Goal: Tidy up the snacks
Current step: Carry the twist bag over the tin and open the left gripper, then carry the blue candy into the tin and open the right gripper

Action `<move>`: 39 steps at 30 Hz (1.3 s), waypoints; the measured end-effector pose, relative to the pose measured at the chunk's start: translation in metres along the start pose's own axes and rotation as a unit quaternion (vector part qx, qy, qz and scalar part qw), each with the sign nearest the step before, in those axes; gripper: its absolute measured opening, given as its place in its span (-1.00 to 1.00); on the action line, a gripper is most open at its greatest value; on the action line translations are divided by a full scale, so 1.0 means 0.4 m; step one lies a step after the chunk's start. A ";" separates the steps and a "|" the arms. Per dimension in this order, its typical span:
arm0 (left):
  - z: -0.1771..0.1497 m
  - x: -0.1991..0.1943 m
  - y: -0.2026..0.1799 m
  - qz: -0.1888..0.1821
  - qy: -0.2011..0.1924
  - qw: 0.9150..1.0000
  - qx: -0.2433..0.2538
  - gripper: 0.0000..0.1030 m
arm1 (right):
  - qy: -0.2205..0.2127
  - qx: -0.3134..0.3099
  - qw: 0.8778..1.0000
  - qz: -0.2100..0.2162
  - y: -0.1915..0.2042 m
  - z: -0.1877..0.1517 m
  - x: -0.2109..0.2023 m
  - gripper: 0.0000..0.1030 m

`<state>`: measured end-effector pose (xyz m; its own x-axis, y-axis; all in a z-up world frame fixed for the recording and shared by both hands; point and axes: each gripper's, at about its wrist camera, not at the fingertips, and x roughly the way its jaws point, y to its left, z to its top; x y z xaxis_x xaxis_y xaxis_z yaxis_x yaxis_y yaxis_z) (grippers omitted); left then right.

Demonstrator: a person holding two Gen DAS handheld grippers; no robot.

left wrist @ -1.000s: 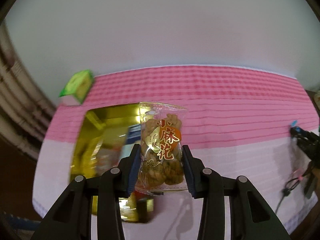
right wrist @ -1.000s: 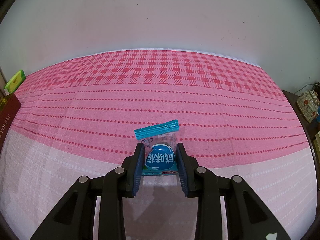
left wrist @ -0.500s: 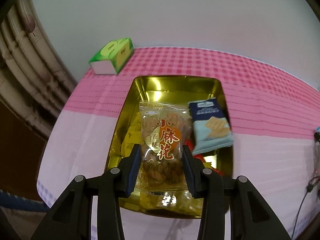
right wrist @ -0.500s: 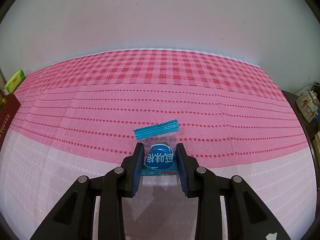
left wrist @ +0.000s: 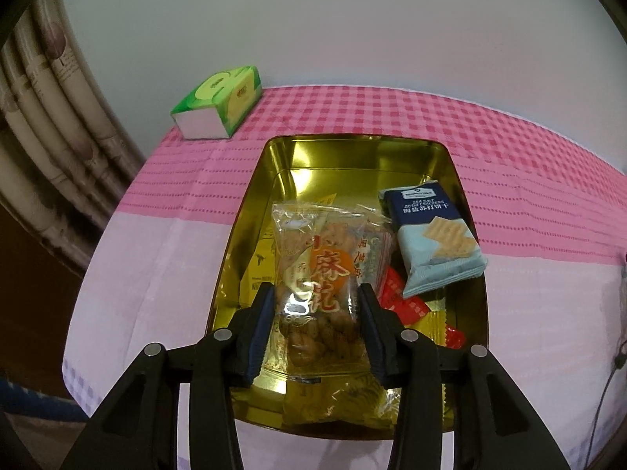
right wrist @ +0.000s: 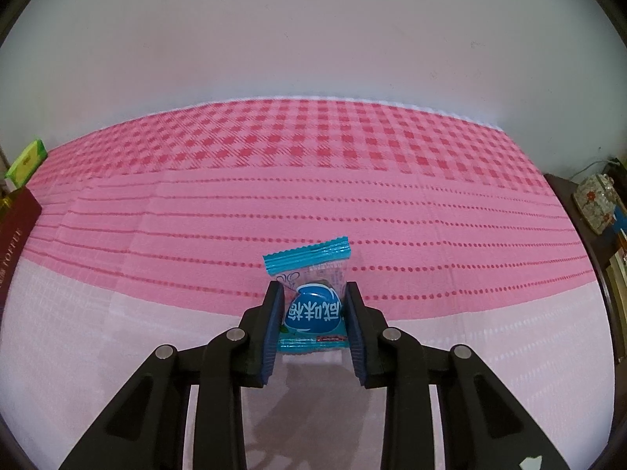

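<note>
My left gripper [left wrist: 316, 301] is shut on a clear packet of fried dough twists [left wrist: 313, 274] with red and gold lettering, held over the near half of a gold tin tray [left wrist: 352, 152]. The tray holds a blue cracker packet [left wrist: 431, 235], red wrappers [left wrist: 403, 301], yellow packets and another clear packet. My right gripper [right wrist: 311, 301] is shut on a small teal candy packet [right wrist: 313, 301] with a blue label, held just above the pink checked tablecloth [right wrist: 313, 196].
A green tissue box [left wrist: 219, 102] stands at the table's far left corner, also seen in the right wrist view [right wrist: 25, 162]. A dark red tin lid [right wrist: 11, 227] lies at the left edge. A curtain [left wrist: 47, 125] hangs left; a side table with a jar [right wrist: 595, 201] stands right.
My left gripper has swung left and come in over the gold tray with the dough twist packet, lower and closer now. My right gripper and its candy packet have not moved.
</note>
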<state>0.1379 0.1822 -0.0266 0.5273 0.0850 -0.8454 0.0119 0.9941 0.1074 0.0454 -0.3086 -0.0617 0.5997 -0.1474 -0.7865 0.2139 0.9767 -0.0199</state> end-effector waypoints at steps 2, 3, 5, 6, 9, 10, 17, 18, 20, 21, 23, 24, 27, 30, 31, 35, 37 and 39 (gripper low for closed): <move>-0.001 0.000 0.003 -0.007 0.004 1.000 -0.006 0.11 | -0.004 0.000 1.000 0.013 0.018 0.002 -0.019 -0.45; -0.002 -0.001 0.006 -0.012 0.004 1.000 -0.010 0.27 | -0.006 -0.003 1.000 0.015 0.030 0.005 -0.030 -0.45; -0.007 -0.010 0.008 -0.018 -0.003 1.000 -0.010 0.39 | -0.012 -0.013 0.999 0.027 0.063 0.010 -0.051 -0.45; -0.007 -0.013 0.010 -0.017 -0.006 1.000 -0.008 0.40 | -0.016 -0.018 0.999 0.032 0.084 0.013 -0.062 -0.45; -0.014 -0.032 0.012 -0.012 -0.014 1.000 0.002 0.43 | -0.022 -0.035 0.998 0.049 0.146 0.024 -0.082 -0.45; -0.017 -0.039 0.014 -0.009 -0.016 1.000 0.003 0.44 | -0.024 -0.042 0.997 0.055 0.174 0.028 -0.091 -0.45; -0.049 -0.106 0.048 0.006 -0.035 0.999 -0.008 0.55 | -0.031 -0.076 0.989 0.120 0.361 0.055 -0.138 -0.45; -0.055 -0.119 0.055 0.008 -0.041 0.999 -0.009 0.57 | -0.034 -0.084 0.987 0.131 0.398 0.059 -0.148 -0.45; -0.065 -0.136 0.065 0.014 -0.046 0.999 -0.009 0.63 | -0.035 -0.096 0.984 0.147 0.459 0.066 -0.161 -0.45; -0.070 -0.145 0.071 0.018 -0.049 0.999 -0.010 0.65 | -0.034 -0.101 0.982 0.157 0.488 0.070 -0.165 -0.45; -0.081 -0.162 0.080 0.027 -0.057 0.998 -0.007 0.67 | -0.036 -0.111 0.977 0.178 0.556 0.077 -0.179 -0.45; -0.088 -0.168 0.085 0.033 -0.058 0.998 -0.005 0.67 | -0.036 -0.116 0.975 0.186 0.583 0.078 -0.184 -0.45; -0.103 -0.176 0.102 0.036 -0.056 0.998 -0.009 0.68 | -0.035 -0.131 0.968 0.211 0.675 0.081 -0.198 -0.45; -0.121 -0.177 0.123 0.039 -0.048 0.998 -0.017 0.68 | -0.033 -0.152 0.961 0.227 0.758 0.080 -0.210 -0.45; -0.128 -0.178 0.131 0.041 -0.047 0.998 -0.019 0.68 | -0.033 -0.157 0.960 0.231 0.782 0.080 -0.214 -0.45; -0.148 -0.180 0.153 0.053 -0.047 0.997 -0.026 0.69 | -0.024 -0.175 0.954 0.242 0.862 0.079 -0.213 -0.45; -0.153 -0.178 0.165 0.050 -0.046 0.997 -0.033 0.69 | -0.017 -0.184 0.952 0.243 0.899 0.083 -0.203 -0.45; -0.154 -0.175 0.171 0.048 -0.044 0.997 -0.040 0.69 | -0.013 -0.189 0.952 0.240 0.931 0.082 -0.194 -0.45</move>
<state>0.0494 0.2485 0.0078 0.5953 0.1777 -0.7836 -0.1077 0.9841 0.1413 0.1038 0.0612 0.0124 0.5774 0.3318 -0.7460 -0.3803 0.9178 0.1139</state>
